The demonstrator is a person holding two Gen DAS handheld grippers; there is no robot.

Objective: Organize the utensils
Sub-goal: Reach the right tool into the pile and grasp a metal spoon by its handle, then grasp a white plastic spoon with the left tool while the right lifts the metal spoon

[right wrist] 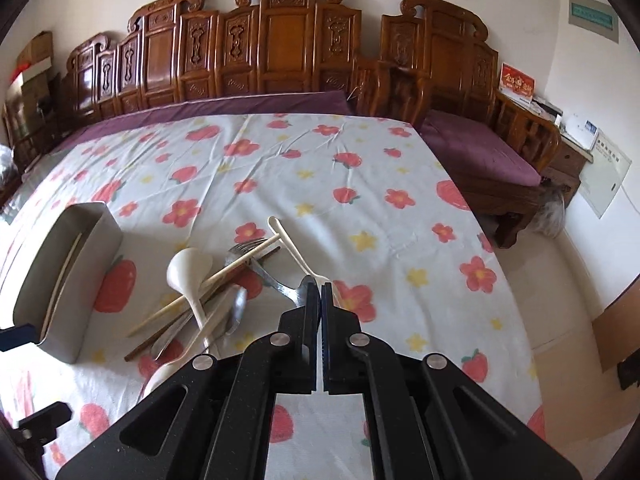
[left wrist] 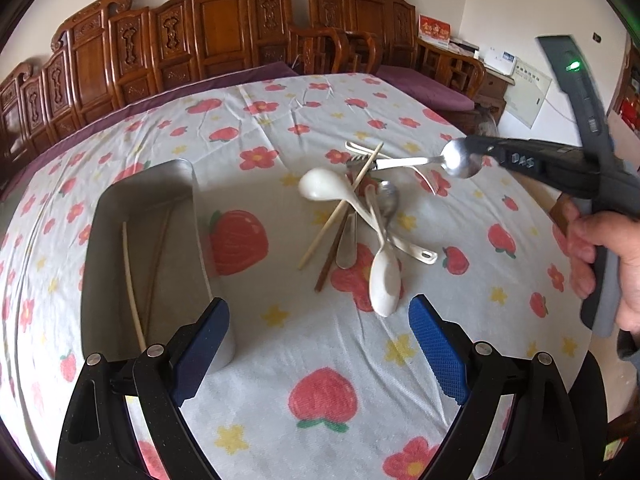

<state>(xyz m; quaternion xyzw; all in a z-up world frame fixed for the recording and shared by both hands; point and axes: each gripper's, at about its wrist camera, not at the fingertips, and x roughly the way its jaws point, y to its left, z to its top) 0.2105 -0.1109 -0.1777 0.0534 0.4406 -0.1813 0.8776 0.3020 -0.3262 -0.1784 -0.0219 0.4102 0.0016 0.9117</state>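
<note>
The right gripper [right wrist: 321, 286] has its jaws pressed together on the bowl end of a metal spoon [left wrist: 460, 159], and in the left wrist view the spoon hangs clear of the cloth with its handle pointing left toward the heap. So the step in hand reads as a pick in progress: one utensil pulled out of the pile, not yet delivered.

The pile [left wrist: 360, 220] lies in the middle of the flowered tablecloth [left wrist: 320, 360]: white plastic spoons, a fork, another metal spoon and loose chopsticks, crossed over one another. From the right wrist view the held spoon is mostly hidden behind the fingertips, so I cannot tell whether its handle end touches the fork beneath it.

The metal tray [left wrist: 116, 200] stands to the left of the pile, well apart from the held spoon, with a pair of chopsticks [left wrist: 134, 280] already lying lengthwise inside. The left gripper [left wrist: 320, 344] hovers near the tray's near end with its blue pads spread wide and nothing between them.

The next move probably calls for carrying the spoon left over the heap without snagging the crossed chopsticks, turning it to lie along the tray's length, lowering it beside the chopsticks and releasing. The pinch on the curved bowl looks slippery, so a level, unhurried carry seems wise.
</note>
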